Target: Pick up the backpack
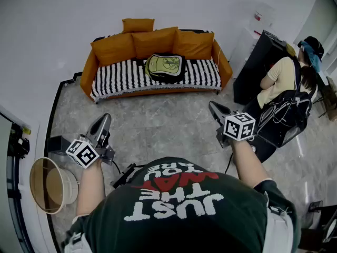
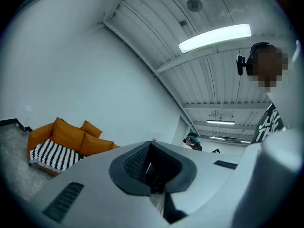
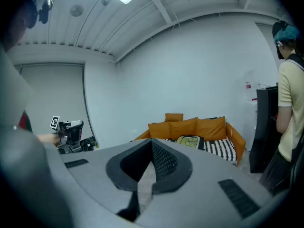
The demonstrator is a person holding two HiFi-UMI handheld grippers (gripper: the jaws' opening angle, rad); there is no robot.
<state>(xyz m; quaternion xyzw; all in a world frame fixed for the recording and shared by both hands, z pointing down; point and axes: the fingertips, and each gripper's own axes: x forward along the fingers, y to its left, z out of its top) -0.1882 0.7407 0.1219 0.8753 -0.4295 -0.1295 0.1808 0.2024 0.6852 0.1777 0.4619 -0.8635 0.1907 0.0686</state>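
A yellow-green and black backpack (image 1: 164, 67) lies flat on the striped seat of an orange sofa (image 1: 105, 49) by the far wall; it also shows in the right gripper view as the backpack (image 3: 190, 140). My left gripper (image 1: 105, 119) and right gripper (image 1: 212, 106) hover over the floor well short of the sofa, both pointing toward it. In their own views the left gripper (image 2: 151, 165) and the right gripper (image 3: 151, 163) have their jaws together with nothing between them. The left gripper view shows only the sofa's left end (image 2: 61, 144), not the backpack.
A person (image 1: 287, 80) stands at the right beside a black cabinet (image 1: 255, 62), with a dark bag (image 1: 287, 120) by them. A round tan basket (image 1: 50, 186) sits at my lower left. A white dispenser (image 1: 259, 19) stands in the back right corner. Marble floor (image 1: 158, 130) lies between me and the sofa.
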